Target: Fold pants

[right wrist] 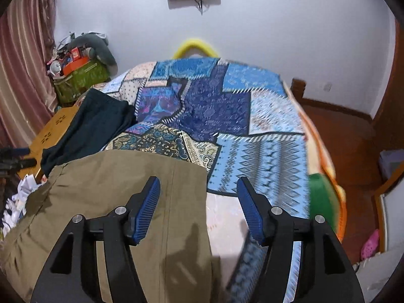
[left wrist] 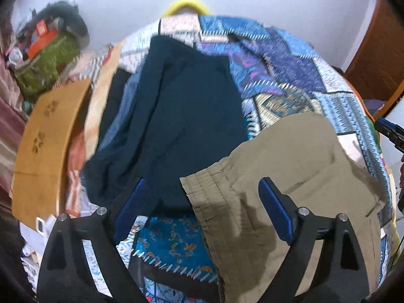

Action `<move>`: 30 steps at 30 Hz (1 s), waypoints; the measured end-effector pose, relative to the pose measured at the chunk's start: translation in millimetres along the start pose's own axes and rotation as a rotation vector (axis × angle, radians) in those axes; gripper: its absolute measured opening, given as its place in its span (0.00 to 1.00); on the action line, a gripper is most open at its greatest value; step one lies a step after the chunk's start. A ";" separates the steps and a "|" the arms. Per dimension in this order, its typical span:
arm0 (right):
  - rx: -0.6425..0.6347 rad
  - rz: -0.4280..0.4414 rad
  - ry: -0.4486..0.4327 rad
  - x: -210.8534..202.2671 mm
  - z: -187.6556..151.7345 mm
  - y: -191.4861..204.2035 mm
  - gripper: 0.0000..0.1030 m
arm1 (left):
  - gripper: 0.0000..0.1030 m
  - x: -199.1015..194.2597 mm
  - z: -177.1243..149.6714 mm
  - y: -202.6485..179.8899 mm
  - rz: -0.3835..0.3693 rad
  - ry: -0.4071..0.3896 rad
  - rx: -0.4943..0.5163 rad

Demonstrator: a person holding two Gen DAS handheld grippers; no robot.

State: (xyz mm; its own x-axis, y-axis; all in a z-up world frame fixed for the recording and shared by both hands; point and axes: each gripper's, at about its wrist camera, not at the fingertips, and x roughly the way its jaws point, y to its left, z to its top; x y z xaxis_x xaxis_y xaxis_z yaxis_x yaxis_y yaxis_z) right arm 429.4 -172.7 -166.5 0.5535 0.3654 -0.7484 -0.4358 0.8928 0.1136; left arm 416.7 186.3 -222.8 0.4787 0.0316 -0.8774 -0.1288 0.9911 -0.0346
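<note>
Olive-khaki pants (left wrist: 290, 176) lie on the patchwork bedspread (left wrist: 290, 70), waistband toward the left. They also show in the right wrist view (right wrist: 121, 176). Dark navy pants (left wrist: 181, 116) lie spread beside them, seen too in the right wrist view (right wrist: 96, 123). My left gripper (left wrist: 202, 192) is open and empty, hovering over the khaki waistband and the navy hem. My right gripper (right wrist: 199, 186) is open and empty above the khaki pants' right edge. Its tip shows at the right edge of the left wrist view (left wrist: 388, 131).
An orange wooden stool (left wrist: 48, 141) stands left of the bed, with a green bag of clutter (left wrist: 48, 68) behind it. The bedspread (right wrist: 252, 116) runs to the white wall. Pink curtains (right wrist: 22, 75) hang at left. Wooden floor (right wrist: 348, 139) lies to the right.
</note>
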 end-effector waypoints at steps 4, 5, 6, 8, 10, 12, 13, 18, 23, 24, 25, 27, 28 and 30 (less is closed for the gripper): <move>0.031 0.016 0.079 45.8 3.8 -6.1 0.57 | 0.88 28.6 2.9 12.2 -0.015 0.061 -0.049; 0.040 0.016 0.102 59.2 4.8 -7.5 0.57 | 0.88 34.2 2.7 15.4 -0.023 0.073 -0.062; 0.048 0.019 0.117 69.2 5.5 -7.7 0.57 | 0.88 40.0 2.4 18.0 -0.033 0.086 -0.075; 0.065 0.025 0.155 91.8 7.8 -8.6 0.57 | 0.87 49.1 1.5 19.4 -0.051 0.107 -0.089; 0.076 0.026 0.177 109.2 9.9 -8.4 0.57 | 0.87 56.9 -0.5 18.3 -0.085 0.126 -0.089; 0.065 0.029 0.188 122.4 10.6 -4.9 0.57 | 0.85 64.3 -2.9 17.7 -0.138 0.146 -0.098; 0.063 0.024 0.198 128.3 10.2 -3.1 0.57 | 0.83 66.1 -4.1 18.8 -0.145 0.149 -0.103; 0.138 0.099 0.219 140.9 5.7 -5.6 0.37 | 0.63 70.3 -3.1 17.7 -0.201 0.144 -0.127; 0.120 0.088 0.228 137.2 3.8 -3.7 0.10 | 0.52 61.4 -3.7 9.2 -0.150 0.105 -0.082; 0.101 0.075 0.219 134.8 4.2 -1.3 0.10 | 0.51 58.0 -3.6 7.1 -0.134 0.094 -0.067; 0.084 0.063 0.205 130.8 5.2 0.8 0.10 | 0.50 53.3 -3.1 4.8 -0.114 0.080 -0.052; 0.054 0.039 0.166 119.8 9.0 3.1 0.09 | 0.48 40.5 0.0 0.3 -0.076 0.044 -0.018; 0.045 0.031 0.144 113.1 12.0 3.2 0.09 | 0.48 34.6 2.4 -0.8 -0.065 0.028 -0.005; 0.037 0.024 0.099 95.6 21.2 2.1 0.09 | 0.47 20.3 8.0 -5.0 -0.047 -0.007 0.023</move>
State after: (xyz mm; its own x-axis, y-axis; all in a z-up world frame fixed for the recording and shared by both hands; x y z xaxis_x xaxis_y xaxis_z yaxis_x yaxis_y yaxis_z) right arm 496.4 -130.3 -223.9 0.4696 0.3608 -0.8058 -0.4209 0.8938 0.1549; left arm 434.1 183.1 -236.6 0.4898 -0.0141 -0.8717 -0.0866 0.9941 -0.0647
